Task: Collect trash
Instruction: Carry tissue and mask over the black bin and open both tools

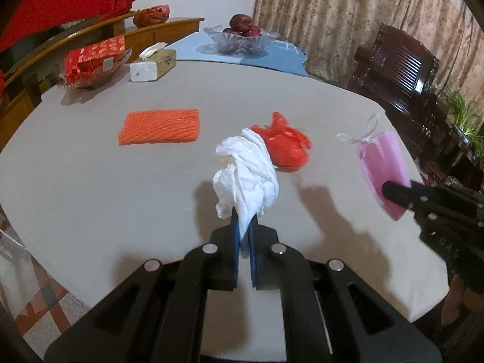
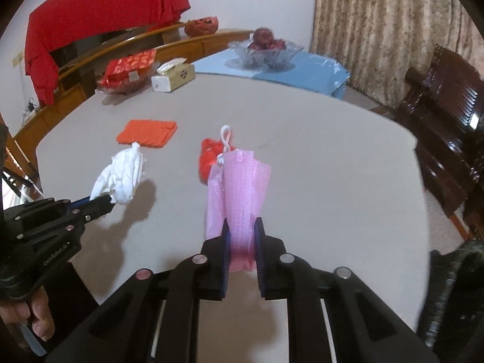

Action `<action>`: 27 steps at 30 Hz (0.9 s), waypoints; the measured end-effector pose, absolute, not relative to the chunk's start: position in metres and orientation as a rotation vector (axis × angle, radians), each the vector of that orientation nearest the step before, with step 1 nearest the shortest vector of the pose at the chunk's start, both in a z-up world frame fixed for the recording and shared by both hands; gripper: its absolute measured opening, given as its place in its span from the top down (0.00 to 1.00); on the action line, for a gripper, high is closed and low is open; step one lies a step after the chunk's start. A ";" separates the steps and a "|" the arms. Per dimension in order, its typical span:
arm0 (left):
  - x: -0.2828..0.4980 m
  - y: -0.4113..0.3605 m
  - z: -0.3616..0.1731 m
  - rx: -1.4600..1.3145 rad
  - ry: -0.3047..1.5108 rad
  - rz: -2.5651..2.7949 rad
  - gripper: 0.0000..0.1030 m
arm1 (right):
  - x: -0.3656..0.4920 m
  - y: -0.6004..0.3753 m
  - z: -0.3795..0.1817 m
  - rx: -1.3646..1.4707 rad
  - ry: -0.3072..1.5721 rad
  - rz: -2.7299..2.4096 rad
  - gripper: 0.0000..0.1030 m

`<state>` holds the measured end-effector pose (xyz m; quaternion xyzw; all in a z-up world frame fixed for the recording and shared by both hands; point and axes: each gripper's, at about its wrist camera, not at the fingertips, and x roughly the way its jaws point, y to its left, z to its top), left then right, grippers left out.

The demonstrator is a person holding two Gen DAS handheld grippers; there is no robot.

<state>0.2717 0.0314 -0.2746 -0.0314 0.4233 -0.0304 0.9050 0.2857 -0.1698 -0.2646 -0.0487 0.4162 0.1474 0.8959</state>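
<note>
Left gripper [image 1: 245,227]: jaws pressed together on a crumpled white tissue [image 1: 246,171], which stands up out of the tips, clear of the table [image 1: 90,196].

Right gripper [image 2: 242,236]: pinching a pink face mask [image 2: 239,187] by its lower part; the white ear loop [image 2: 225,137] sticks up beyond the tips.

Beyond both tools, on the table: a crumpled red plastic bag [image 1: 286,145], half hidden behind the mask in the right wrist view. Further off to the left, a flat orange mesh pad [image 1: 160,126]. At the far edge, a tissue box [image 1: 152,63], a red wrapped packet [image 1: 93,60] and a glass bowl of dark red fruit [image 1: 242,37] on a blue mat [image 1: 266,57].

Dark wooden chair [image 1: 396,69] to the right. Mask edges blurred. A hand [image 2: 30,317] at the left tool's handle, cut off by the frame.
</note>
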 end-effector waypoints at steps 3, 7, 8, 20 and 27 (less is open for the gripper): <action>0.263 0.006 -0.266 -0.049 0.872 -0.086 0.95 | 0.275 -0.196 -0.249 -0.104 0.849 0.278 0.86; 0.253 -0.033 -0.255 -0.031 0.867 -0.127 0.95 | 0.261 -0.235 -0.236 -0.093 0.842 0.230 0.86; 0.252 -0.040 -0.253 -0.029 0.865 -0.134 0.95 | 0.258 -0.244 -0.234 -0.091 0.844 0.217 0.86; 0.226 -0.178 -0.226 -0.006 0.847 -0.300 0.95 | 0.212 -0.376 -0.214 -0.056 0.840 0.017 0.86; 0.211 -0.256 -0.230 0.010 0.873 -0.397 0.95 | 0.186 -0.447 -0.211 -0.048 0.841 -0.071 0.86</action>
